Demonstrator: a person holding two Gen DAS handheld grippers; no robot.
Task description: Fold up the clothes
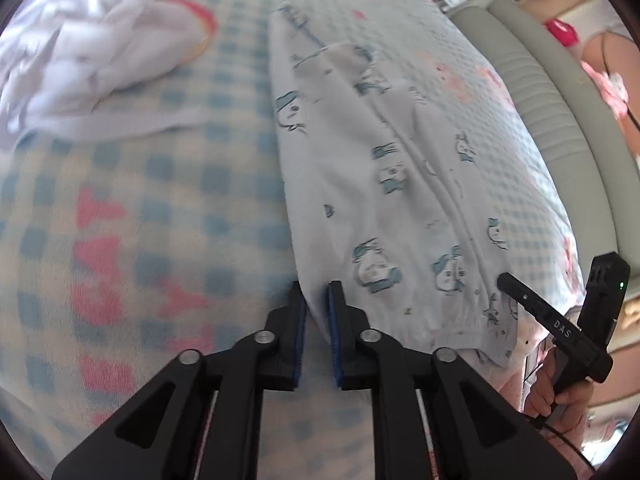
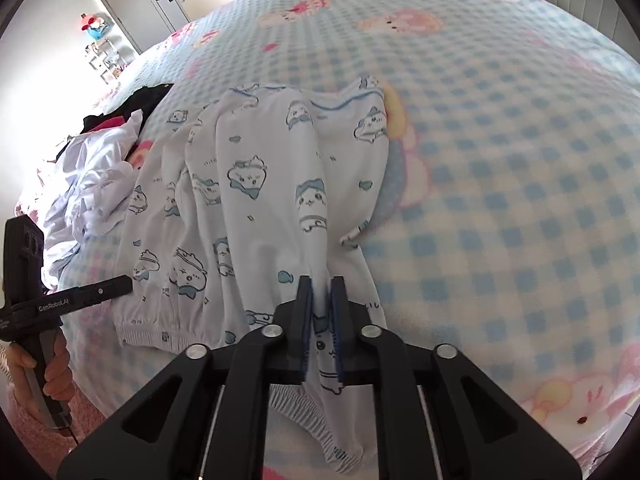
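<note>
Pale blue pants (image 1: 380, 184) printed with cartoon faces lie lengthwise on the checked blanket (image 1: 160, 184). My left gripper (image 1: 317, 292) straddles their near left corner; cloth sits between the parted pads, which do not look pressed on it. In the right wrist view the pants (image 2: 260, 184) lie with their elastic waistband toward me. My right gripper (image 2: 320, 284) stands over a raised ridge of that cloth, jaws slightly apart with fabric in the gap. Each view also shows the other hand-held gripper at the pants' edge.
A crumpled white garment (image 1: 80, 40) (image 2: 92, 184) lies left of the pants, with a black garment (image 2: 140, 104) beyond it. A grey padded bed frame (image 1: 560, 120) runs along the right. A person's hand (image 2: 52, 372) holds the other tool's handle.
</note>
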